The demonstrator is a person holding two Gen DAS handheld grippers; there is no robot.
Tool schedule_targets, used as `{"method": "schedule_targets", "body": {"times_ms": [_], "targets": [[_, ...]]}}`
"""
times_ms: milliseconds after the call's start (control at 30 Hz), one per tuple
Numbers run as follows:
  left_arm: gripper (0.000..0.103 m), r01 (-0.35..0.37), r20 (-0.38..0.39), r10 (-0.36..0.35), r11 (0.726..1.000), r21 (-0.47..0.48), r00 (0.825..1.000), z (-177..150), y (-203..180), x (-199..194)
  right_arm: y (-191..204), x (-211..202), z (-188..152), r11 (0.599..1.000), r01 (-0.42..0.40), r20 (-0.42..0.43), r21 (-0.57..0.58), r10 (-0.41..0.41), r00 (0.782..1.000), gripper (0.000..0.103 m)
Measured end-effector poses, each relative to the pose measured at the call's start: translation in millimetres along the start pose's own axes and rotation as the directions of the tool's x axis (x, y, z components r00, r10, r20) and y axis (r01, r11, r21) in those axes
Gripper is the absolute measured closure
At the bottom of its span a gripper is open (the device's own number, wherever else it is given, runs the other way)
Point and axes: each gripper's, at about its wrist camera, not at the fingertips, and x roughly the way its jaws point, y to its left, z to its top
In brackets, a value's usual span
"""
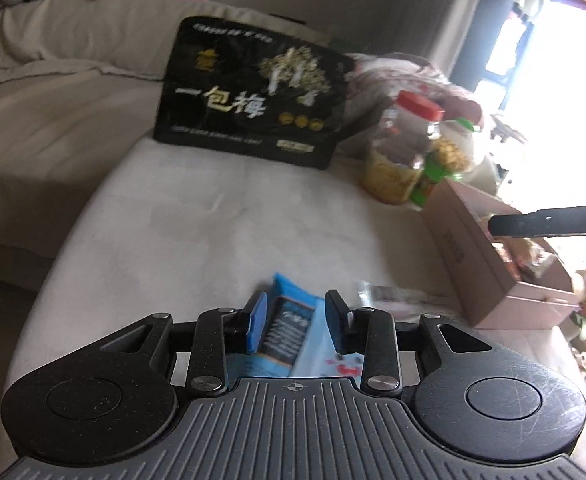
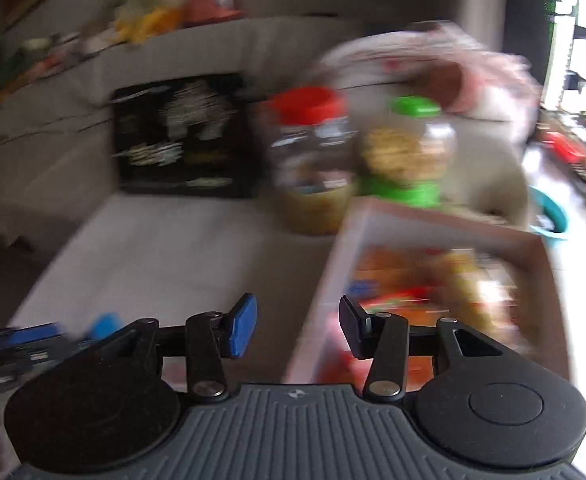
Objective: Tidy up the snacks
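A blue snack packet [image 1: 289, 332] lies flat on the white table [image 1: 213, 220], under and between the fingers of my left gripper [image 1: 296, 322]. That gripper is open and its blue pads do not press on the packet. At the right stands a pink cardboard box [image 1: 473, 256] with several colourful snack packs inside. My right gripper [image 2: 297, 326] hangs open over the near left wall of the pink box [image 2: 433, 232], nothing between its fingers. One black finger of the right gripper [image 1: 533, 222] reaches over the box in the left wrist view. The right wrist view is blurred.
A large black snack bag [image 1: 253, 88] stands at the table's far edge. A red-lidded jar [image 1: 405, 148] and a green-lidded jar [image 1: 449, 156] stand behind the box. A clear wrapper [image 1: 389, 294] lies by the box. A grey sofa [image 1: 53, 100] runs along the left.
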Motion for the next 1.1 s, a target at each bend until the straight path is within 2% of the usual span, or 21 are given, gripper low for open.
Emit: {"method": "schedule_targets", "body": {"times_ms": [67,133,167,233,333,567,767,867,900,967,1000,1033,1100], "targets": [[0.066,-0.030,-0.001,0.030,1.000,-0.003,1.000,-1.3,3.5,2.5,26.4,15.8,3.1,0.999,-0.038,-0.048,-0.037,0.036,0.998,0.058],[0.066,-0.043,-0.005,0.043,0.999,-0.005,0.999,-1.9,6.8,2.7,45.5,37.1,4.6,0.997,-0.030,-0.081,-0.066,0.025,0.996,0.066],[0.066,-0.043,-0.006,0.043,0.999,-0.005,0.999,-2.3,7.8,1.9,51.6,49.1,3.8,0.997,-0.026,-0.098,-0.070,0.019,0.995,0.066],[0.066,-0.039,-0.010,0.039,0.999,-0.001,0.999,-3.1,9.5,0.2,57.1,72.3,0.7,0.998,-0.025,-0.133,-0.050,0.018,0.991,0.066],[0.066,-0.039,-0.019,0.039,0.999,0.004,0.999,-4.6,11.7,-0.6,62.7,89.3,-11.0,0.997,-0.074,-0.188,-0.014,0.071,0.980,0.065],[0.066,-0.033,-0.048,0.032,0.999,-0.011,0.998,-11.2,16.4,5.0,62.1,55.4,-59.3,0.990,-0.124,-0.180,-0.066,0.110,0.977,0.065],[0.066,-0.022,-0.055,0.022,1.000,-0.003,0.998,-14.9,11.7,3.2,47.5,17.0,-104.8,0.987,-0.080,-0.122,-0.142,0.063,0.991,0.065],[0.066,-0.012,-0.064,0.012,1.000,0.003,0.998,-17.6,6.7,2.5,37.0,0.1,-121.4,0.987,-0.073,-0.096,-0.143,0.059,0.994,0.064],[0.066,-0.008,-0.067,0.009,1.000,0.006,0.998,-18.8,4.7,2.1,33.5,-3.4,-125.5,0.988,-0.066,-0.091,-0.137,0.054,0.994,0.063],[0.066,0.003,-0.075,-0.002,1.000,0.014,0.997,-21.0,-1.0,1.7,27.0,-8.7,-132.3,0.992,-0.041,-0.077,-0.123,0.032,0.996,0.051],[0.066,0.011,-0.079,-0.010,1.000,0.020,0.997,-22.0,-4.3,2.1,24.1,-10.7,-135.8,0.993,-0.020,-0.071,-0.115,0.012,0.997,0.038],[0.066,0.021,-0.085,-0.018,0.999,0.027,0.996,-22.9,-8.3,2.5,21.4,-11.6,-139.0,0.994,0.007,-0.063,-0.105,-0.014,0.998,0.030],[0.066,0.039,-0.094,-0.034,0.998,0.046,0.995,-25.6,-16.3,3.4,17.6,-13.8,-143.2,0.996,0.012,-0.052,-0.088,-0.017,0.999,0.030]]}}
